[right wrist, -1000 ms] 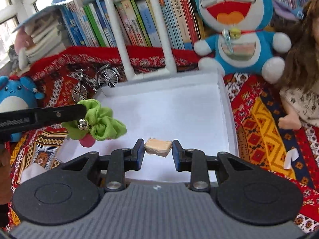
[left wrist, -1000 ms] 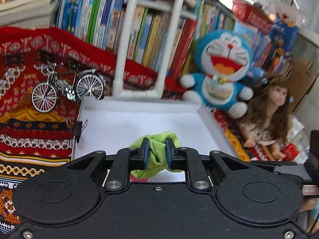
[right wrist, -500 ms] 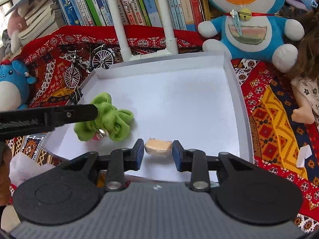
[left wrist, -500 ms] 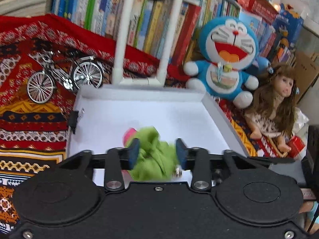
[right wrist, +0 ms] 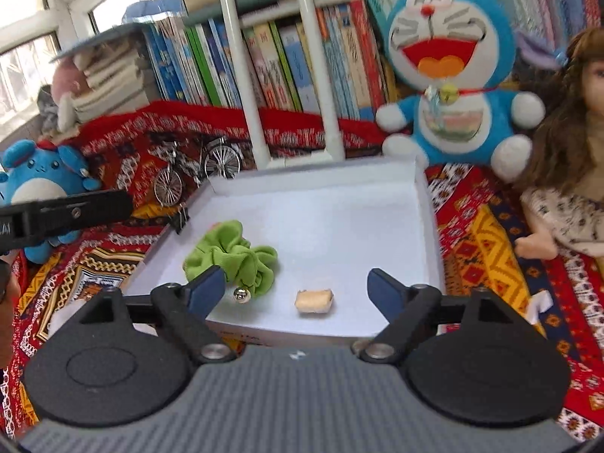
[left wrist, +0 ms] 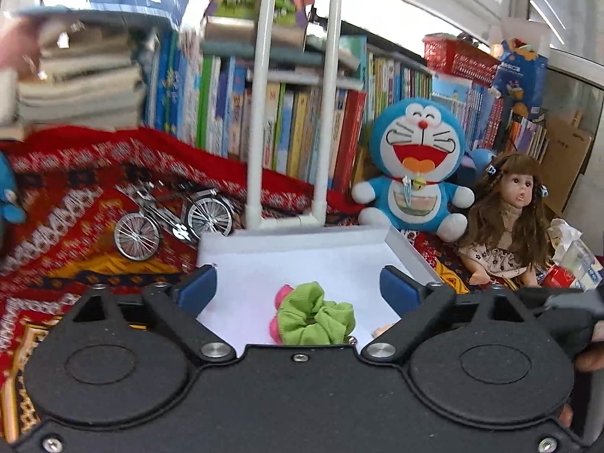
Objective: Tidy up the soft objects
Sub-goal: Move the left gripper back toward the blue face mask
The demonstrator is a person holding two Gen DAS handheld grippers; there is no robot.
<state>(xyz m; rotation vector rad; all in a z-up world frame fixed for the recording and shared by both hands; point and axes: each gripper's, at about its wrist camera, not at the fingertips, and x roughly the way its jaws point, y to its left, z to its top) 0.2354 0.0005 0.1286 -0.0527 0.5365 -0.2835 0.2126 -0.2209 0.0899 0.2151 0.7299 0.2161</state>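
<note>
A green scrunchie [left wrist: 317,318] with a pink part and a small silver bell lies in the white tray [left wrist: 294,234], near its front left. It also shows in the right wrist view [right wrist: 234,255]. A small tan soft block [right wrist: 314,300] lies in the tray [right wrist: 424,204] near the front edge. My left gripper [left wrist: 298,287] is open and empty, above and behind the scrunchie. My right gripper [right wrist: 296,288] is open and empty, its jaws wide on either side of the tan block, raised above it. The left gripper's finger [right wrist: 68,213] shows at the left of the right wrist view.
A Doraemon plush [left wrist: 415,173] and a doll [left wrist: 509,219] sit right of the tray. A metal toy bicycle [left wrist: 173,219] and a blue plush [right wrist: 41,177] are to the left. White stand poles [left wrist: 260,113] and books rise behind. A binder clip [right wrist: 181,219] is on the tray's left wall.
My left gripper opened, dropped the green scrunchie into the tray and pulled back up. My right gripper opened, released the tan block into the tray and drew back.
</note>
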